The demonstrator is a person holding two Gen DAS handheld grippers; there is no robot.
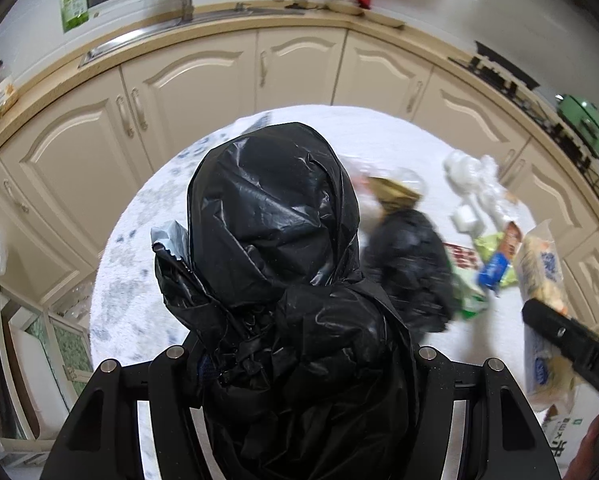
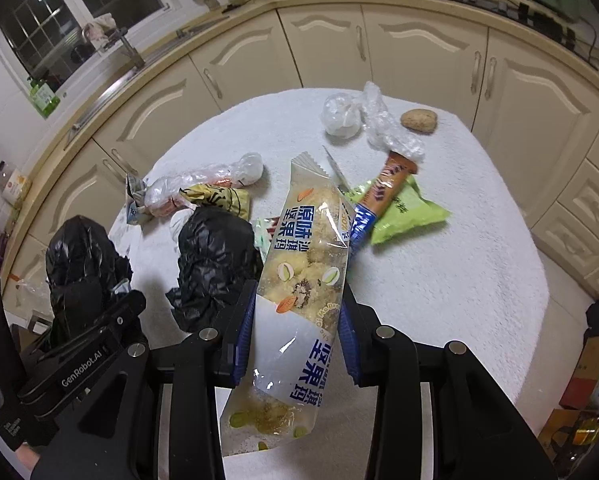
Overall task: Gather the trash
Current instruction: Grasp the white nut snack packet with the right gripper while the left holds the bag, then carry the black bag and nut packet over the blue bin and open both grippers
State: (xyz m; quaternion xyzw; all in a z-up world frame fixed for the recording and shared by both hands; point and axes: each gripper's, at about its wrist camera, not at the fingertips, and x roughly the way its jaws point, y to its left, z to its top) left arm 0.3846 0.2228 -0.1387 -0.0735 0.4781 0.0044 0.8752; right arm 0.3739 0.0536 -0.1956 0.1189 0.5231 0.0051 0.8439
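My left gripper (image 1: 299, 344) is shut on a black trash bag (image 1: 275, 216) that bulges up in front of its camera; the bag also shows in the right wrist view (image 2: 83, 260) at the left. My right gripper (image 2: 299, 320) is shut on a clear snack packet with blue print (image 2: 307, 264), held upright above the white table (image 2: 459, 280); the packet also shows in the left wrist view (image 1: 539, 272). A second crumpled black bag (image 2: 215, 256) lies on the table just ahead of my right gripper.
On the table lie a green packet (image 2: 407, 212), an orange-and-blue wrapper (image 2: 383, 192), crumpled clear plastic (image 2: 379, 124), a white wad (image 2: 339, 116), a brown lump (image 2: 419, 122), a yellow wrapper (image 2: 219, 200) and a plastic-wrapped roll (image 2: 203, 180). Cream kitchen cabinets (image 2: 319, 48) curve behind.
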